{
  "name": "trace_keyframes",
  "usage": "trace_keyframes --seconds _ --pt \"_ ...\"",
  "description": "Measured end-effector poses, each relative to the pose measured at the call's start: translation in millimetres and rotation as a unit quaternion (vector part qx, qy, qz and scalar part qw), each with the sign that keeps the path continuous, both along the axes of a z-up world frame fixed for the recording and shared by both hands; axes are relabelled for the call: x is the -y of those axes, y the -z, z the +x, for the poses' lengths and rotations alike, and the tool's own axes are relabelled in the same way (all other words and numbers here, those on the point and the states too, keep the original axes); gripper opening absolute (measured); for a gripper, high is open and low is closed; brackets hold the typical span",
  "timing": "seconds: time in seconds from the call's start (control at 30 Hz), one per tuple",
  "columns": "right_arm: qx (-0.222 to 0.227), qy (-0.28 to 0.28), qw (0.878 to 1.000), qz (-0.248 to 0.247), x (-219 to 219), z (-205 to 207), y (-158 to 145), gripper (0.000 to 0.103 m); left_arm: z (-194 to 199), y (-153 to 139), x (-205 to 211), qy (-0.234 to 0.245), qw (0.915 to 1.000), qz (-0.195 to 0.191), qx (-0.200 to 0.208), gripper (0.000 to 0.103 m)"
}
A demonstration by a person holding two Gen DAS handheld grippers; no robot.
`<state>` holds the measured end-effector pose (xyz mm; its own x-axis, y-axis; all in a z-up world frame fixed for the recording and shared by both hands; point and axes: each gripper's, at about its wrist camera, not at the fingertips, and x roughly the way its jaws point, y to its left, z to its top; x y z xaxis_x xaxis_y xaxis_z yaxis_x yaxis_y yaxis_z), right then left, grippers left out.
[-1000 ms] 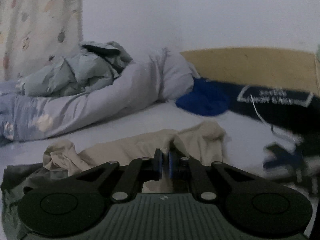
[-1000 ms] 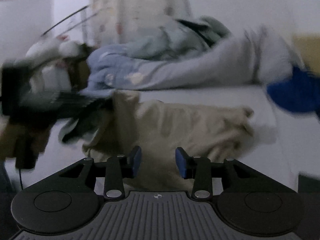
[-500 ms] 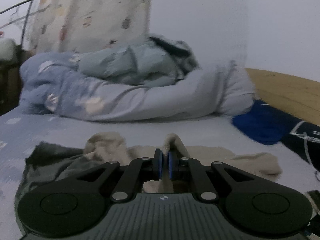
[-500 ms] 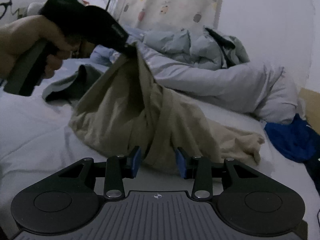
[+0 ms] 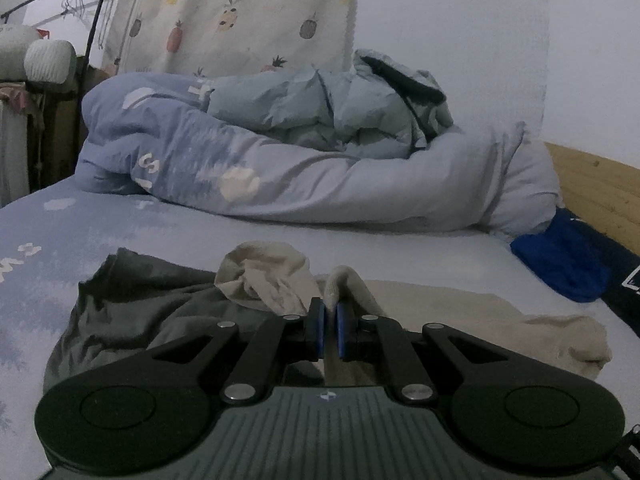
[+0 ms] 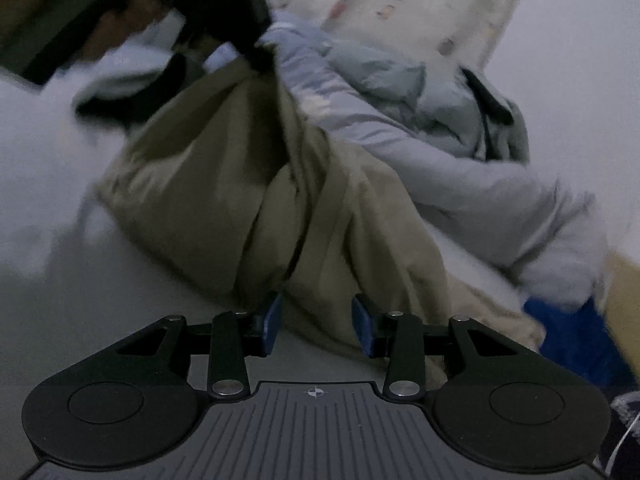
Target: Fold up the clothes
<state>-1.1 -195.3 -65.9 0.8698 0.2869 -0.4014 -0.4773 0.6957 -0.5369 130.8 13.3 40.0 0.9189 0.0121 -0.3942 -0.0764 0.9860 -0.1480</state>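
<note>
Bed with a pale blue sheet [image 5: 168, 240], rumpled duvet [image 5: 320, 176] along the wall behind. Left gripper [image 5: 329, 330] is pinched tight on a fold of the beige garment [image 6: 224, 184], holding it raised; from there the cloth drapes down and toward the right gripper [image 6: 316, 326], whose jaws stand spread and empty. Beige hem lies just ahead of the right jaws, so right is nearer; dark green garment [image 5: 132, 312] sits under it, left side.
</note>
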Motion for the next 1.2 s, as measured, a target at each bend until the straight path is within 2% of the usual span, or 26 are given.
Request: trace_keyframes --seconds 0.13,0.2,0.23,0.27,0.3,0.4,0.5,0.57,0.63,0.67,0.73,0.8,0.93,1.03,1.2 --pt "0.037 -0.018 0.998 -0.058 -12 -1 13 0.042 1 2 -2 0.000 0.9999 -0.013 -0.006 0.010" --pt "0.049 -0.030 0.996 -0.072 -19 0 16 0.038 1 2 -2 0.001 0.9999 -0.010 -0.004 0.010" --pt "0.048 -0.033 0.996 -0.070 -19 0 15 0.030 1 2 -2 0.002 1.0000 -0.007 -0.003 0.010" --pt "0.043 -0.035 0.996 -0.063 -18 1 14 0.011 0 2 -2 0.001 1.0000 -0.005 -0.003 0.010" --pt "0.038 -0.033 0.997 -0.054 -16 2 12 0.010 0 3 -3 0.000 1.0000 -0.005 -0.004 0.010" --pt "0.028 -0.014 1.000 -0.006 1 3 -12 0.010 -2 2 -5 0.001 1.0000 -0.008 -0.004 0.010" --pt "0.004 0.015 0.997 0.082 29 9 -42 0.010 -4 -1 -4 0.010 0.9999 -0.010 0.002 0.010" --pt "-0.018 0.035 0.988 0.151 49 16 -58 0.010 -6 -2 1 0.021 0.9997 -0.006 0.007 0.010" --pt "-0.049 0.051 0.974 0.217 67 26 -70 0.010 -6 -2 7 0.028 0.9995 0.011 0.006 0.010" --pt "-0.073 0.051 0.965 0.246 74 32 -71 0.011 -5 0 8 0.029 0.9994 0.018 0.002 0.010" --pt "-0.108 0.048 0.955 0.272 84 41 -61 0.012 -4 4 9 0.028 0.9994 0.022 -0.006 0.009" --pt "-0.105 0.063 0.958 0.261 88 44 -51 0.017 -2 8 7 0.024 0.9994 0.022 -0.014 0.009" --pt "-0.086 0.088 0.965 0.230 91 44 -41 0.020 1 11 2 0.018 0.9994 0.019 -0.021 0.010" --pt "-0.103 0.072 0.966 0.227 88 45 -39 0.020 3 14 3 0.018 0.9993 0.021 -0.024 0.009" --pt "-0.111 0.043 0.972 0.204 76 42 -42 0.028 3 18 2 0.019 0.9991 0.021 -0.031 0.009"
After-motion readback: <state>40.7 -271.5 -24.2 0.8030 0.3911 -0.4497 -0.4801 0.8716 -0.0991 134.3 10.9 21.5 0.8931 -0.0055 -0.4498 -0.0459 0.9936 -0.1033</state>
